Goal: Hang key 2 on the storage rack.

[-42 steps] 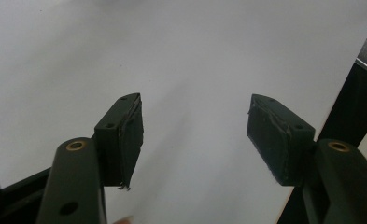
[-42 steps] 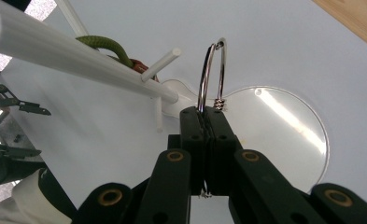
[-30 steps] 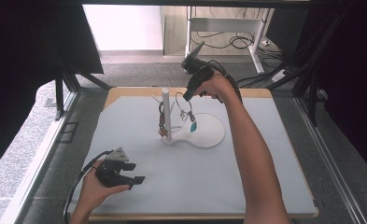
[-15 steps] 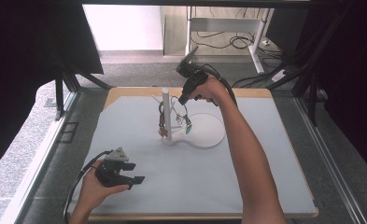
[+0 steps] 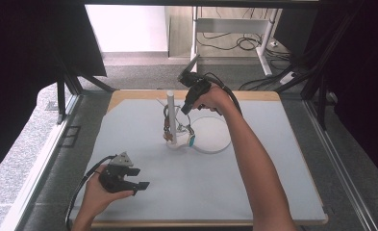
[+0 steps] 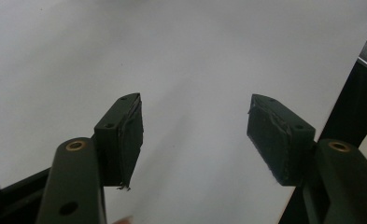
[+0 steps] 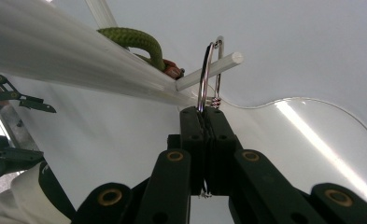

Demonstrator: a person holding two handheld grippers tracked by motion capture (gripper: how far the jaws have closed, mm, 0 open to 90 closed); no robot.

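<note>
A white stand with an upright post [image 5: 170, 115] and thin side pegs rises from a round clear base [image 5: 213, 142] at the middle of the mat. My right gripper [image 5: 184, 109] reaches down beside the post. It is shut on a metal key ring [image 7: 204, 74], and the tip of a white peg [image 7: 223, 63] pokes through that ring. A teal charm [image 5: 192, 140] dangles below, near the base. A green cord [image 7: 134, 39] hangs on the post [image 7: 78, 51] behind. My left gripper [image 5: 139, 177] rests open at the front left, with bare mat between its pads [image 6: 127, 135].
The pale grey mat [image 5: 263, 168] covers a wooden board [image 5: 129, 94]. Dark frame bars stand at both sides of the table. Cables and a desk leg [image 5: 261, 53] lie on the floor beyond the far edge.
My right gripper has come left and down toward the post, carrying the ring and its charm up to the peg. The left gripper has stayed where it was.
</note>
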